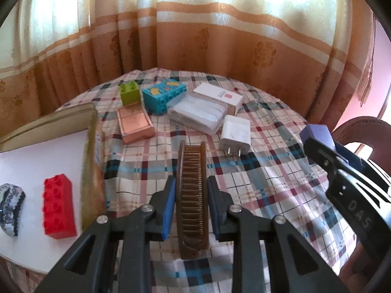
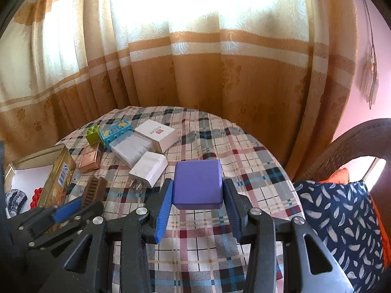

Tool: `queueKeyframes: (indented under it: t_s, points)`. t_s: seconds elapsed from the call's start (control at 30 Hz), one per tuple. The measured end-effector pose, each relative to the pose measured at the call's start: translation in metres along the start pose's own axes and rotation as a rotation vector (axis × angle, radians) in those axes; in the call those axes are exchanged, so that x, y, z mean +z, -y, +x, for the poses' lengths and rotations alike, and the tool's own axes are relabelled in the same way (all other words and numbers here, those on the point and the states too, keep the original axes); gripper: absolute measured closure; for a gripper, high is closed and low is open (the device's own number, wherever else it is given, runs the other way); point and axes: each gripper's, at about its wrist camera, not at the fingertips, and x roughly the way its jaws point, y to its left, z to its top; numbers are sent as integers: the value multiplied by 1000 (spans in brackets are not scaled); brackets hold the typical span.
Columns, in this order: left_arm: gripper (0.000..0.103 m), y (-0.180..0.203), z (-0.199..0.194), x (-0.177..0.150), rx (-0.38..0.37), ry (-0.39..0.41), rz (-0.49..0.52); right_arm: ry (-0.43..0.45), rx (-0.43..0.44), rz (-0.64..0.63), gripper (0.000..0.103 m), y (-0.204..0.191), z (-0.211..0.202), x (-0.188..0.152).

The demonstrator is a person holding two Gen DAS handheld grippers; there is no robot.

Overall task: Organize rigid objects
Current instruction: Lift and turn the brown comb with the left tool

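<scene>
Through my left wrist camera, my left gripper (image 1: pixel 191 195) is clamped on the brown comb (image 1: pixel 191 171), lifted above the plaid tablecloth (image 1: pixel 268 183). The tin box (image 1: pixel 61 119) sits just to the left, the red brick (image 1: pixel 58 206) already inside. I judge this the carrying step; next I need to swing the comb over the rim and lower it in.

Through my right wrist camera, my right gripper (image 2: pixel 198 190) grips the purple block (image 2: pixel 198 185) above the cloth; it must cross to the tin box (image 2: pixel 58 168), well apart at far left.

tablecloth (image 1: pixel 268 183): woven cloth | tin (image 2: pixel 61 161): glossy metal | purple block (image 2: pixel 198 185): matt
</scene>
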Motion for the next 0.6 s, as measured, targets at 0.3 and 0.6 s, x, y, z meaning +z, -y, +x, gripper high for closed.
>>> queueKeyframes:
  t_s: [0.3,0.6]
  points:
    - [79,-12,-37,0,17,90,9,69,-37,-34,59,-9,-13,-1]
    - [79,-36,-61,-2,52,125,-8,74,10,-21,59,-33,-26,-4]
